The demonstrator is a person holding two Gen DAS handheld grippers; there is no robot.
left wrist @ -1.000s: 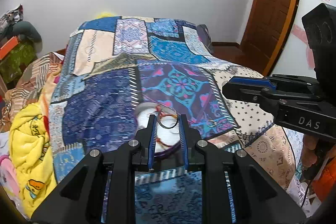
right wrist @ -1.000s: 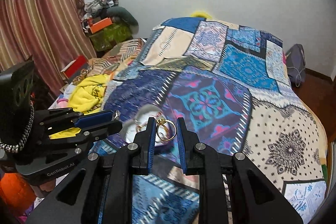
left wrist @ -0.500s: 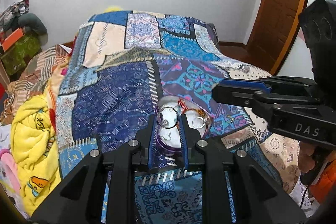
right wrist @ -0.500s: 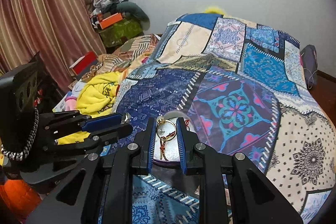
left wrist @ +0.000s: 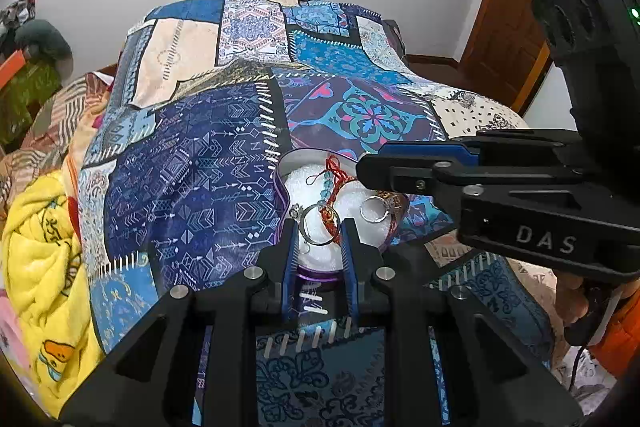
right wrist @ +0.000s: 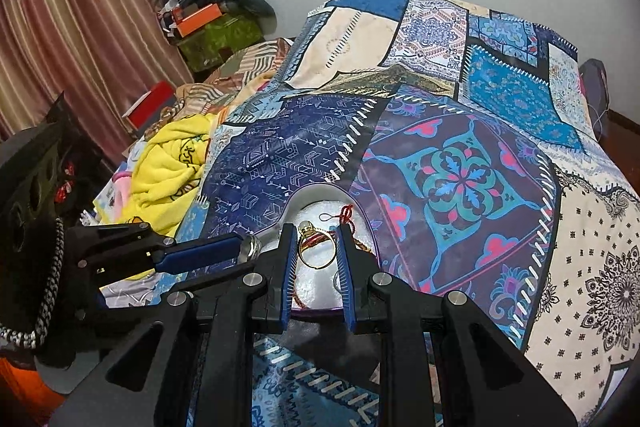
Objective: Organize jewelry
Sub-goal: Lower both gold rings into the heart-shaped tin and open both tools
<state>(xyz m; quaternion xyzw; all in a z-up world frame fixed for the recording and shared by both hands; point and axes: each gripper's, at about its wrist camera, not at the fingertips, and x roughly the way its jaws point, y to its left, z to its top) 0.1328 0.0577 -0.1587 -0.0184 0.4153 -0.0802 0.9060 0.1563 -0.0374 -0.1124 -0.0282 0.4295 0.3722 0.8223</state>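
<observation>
A heart-shaped purple box (left wrist: 285, 183) with white lining lies open on the patchwork bedspread; it also shows in the right wrist view (right wrist: 316, 197). Inside lie a red cord bracelet (left wrist: 338, 187) with teal beads and a silver ring (left wrist: 374, 209). My left gripper (left wrist: 319, 227) is shut on a silver ring (left wrist: 320, 225) and holds it just above the box. My right gripper (right wrist: 318, 247) is shut on a gold ring (right wrist: 316, 249) over the box, and reaches in from the right in the left wrist view (left wrist: 400, 173).
The bedspread (right wrist: 460, 179) covers the whole bed. A yellow blanket (left wrist: 36, 239) is heaped at the bed's left edge. Boxes and clothes (right wrist: 208, 23) are piled by the curtain. A wooden door (left wrist: 516, 7) stands at the right.
Both grippers have moved forward and down, each with its ring, and now hang directly over the open box, which looks larger and nearer.
</observation>
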